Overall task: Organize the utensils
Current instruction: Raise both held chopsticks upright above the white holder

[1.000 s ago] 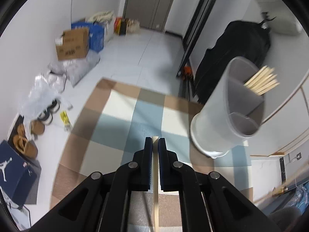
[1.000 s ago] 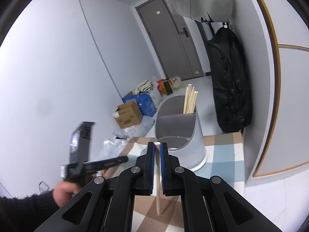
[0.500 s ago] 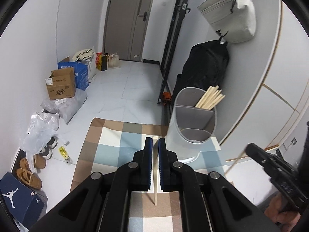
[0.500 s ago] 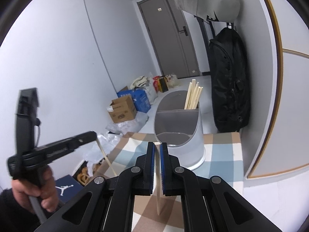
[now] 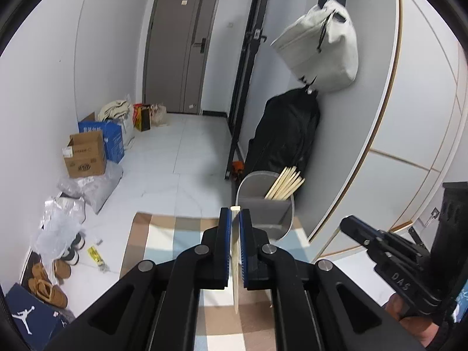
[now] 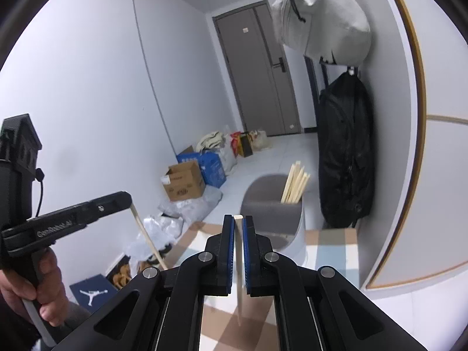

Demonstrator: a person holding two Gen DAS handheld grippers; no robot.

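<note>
My left gripper is shut on a pale wooden chopstick that hangs down between its blue pads. In the same way my right gripper is shut on a second chopstick. Ahead on the checked cloth stands a grey two-part utensil holder with several chopsticks leaning in its far compartment. Each wrist view catches the other gripper at the side: the right one at the lower right, the left one at the left with its chopstick slanting down.
The checked cloth covers the table. Beyond are a tiled floor with cardboard boxes, plastic bags and shoes along the left wall. A black bag and a white bag hang on the right wall behind the holder.
The left gripper has risen and levelled out with its chopstick, so the holder now looks smaller and upright. The right gripper rose slightly; the left gripper climbed in its view.
</note>
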